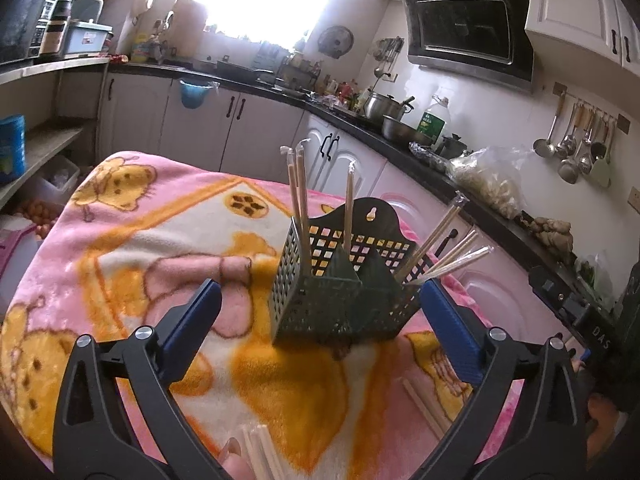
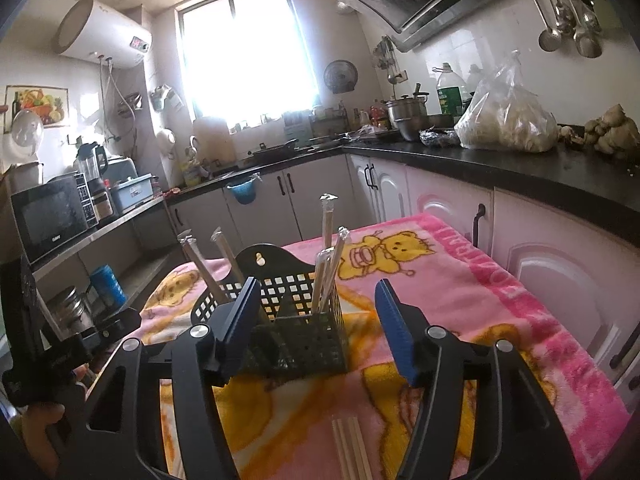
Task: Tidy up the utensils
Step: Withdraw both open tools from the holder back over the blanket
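Observation:
A dark green perforated utensil holder (image 1: 340, 300) (image 2: 296, 340) with several compartments stands on a table under a pink cartoon blanket (image 1: 132, 240). Wrapped chopsticks (image 1: 300, 196) (image 2: 326, 264) stand upright and leaning in its compartments. My left gripper (image 1: 320, 286) is open wide just in front of the holder; its right finger is close beside the holder's right end, its left finger well apart. My right gripper (image 2: 318, 282) is open too, with the holder's right compartment seen between its fingers and no pad pressing on it. Loose chopsticks (image 1: 260, 456) (image 2: 352, 448) lie on the blanket below each gripper.
A black kitchen counter (image 2: 500, 160) with white cabinets runs behind and to the right, carrying pots, a bottle and a filled plastic bag (image 2: 504, 120). Ladles (image 1: 576, 152) hang on the wall. A shelf with a microwave (image 2: 48, 216) stands at the left.

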